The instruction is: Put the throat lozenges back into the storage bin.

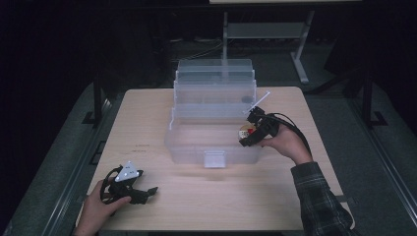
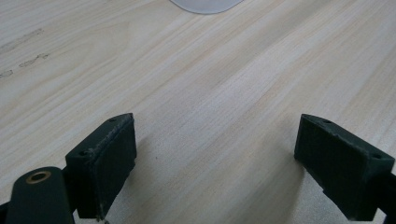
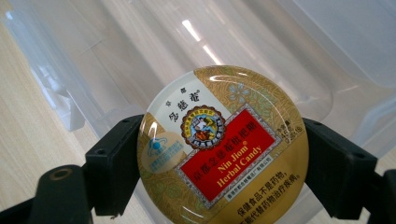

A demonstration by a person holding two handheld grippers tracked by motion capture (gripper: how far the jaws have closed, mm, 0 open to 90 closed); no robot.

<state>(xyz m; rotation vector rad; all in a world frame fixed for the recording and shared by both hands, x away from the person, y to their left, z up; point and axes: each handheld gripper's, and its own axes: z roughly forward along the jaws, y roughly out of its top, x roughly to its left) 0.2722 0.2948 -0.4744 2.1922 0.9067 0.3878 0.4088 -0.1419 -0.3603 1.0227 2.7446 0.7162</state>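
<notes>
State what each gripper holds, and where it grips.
Right gripper: round herbal candy tin, clamped by its opposite rim edges. Left gripper: open, holds nothing.

Pale wooden table [image 1: 147, 123] on dark floor; metal-legged stand [image 1: 300, 54] behind, perhaps another table.

The left hand [image 1: 98, 204] rests low at the near left, wrapped around the left gripper [image 1: 147, 191], whose jaws stand wide apart and point to the right. The right forearm, in a plaid sleeve [image 1: 319, 196], reaches in from the near right; the right hand [image 1: 285, 142] holds the right gripper [image 1: 246, 133] raised, jaws clamped together.
</notes>
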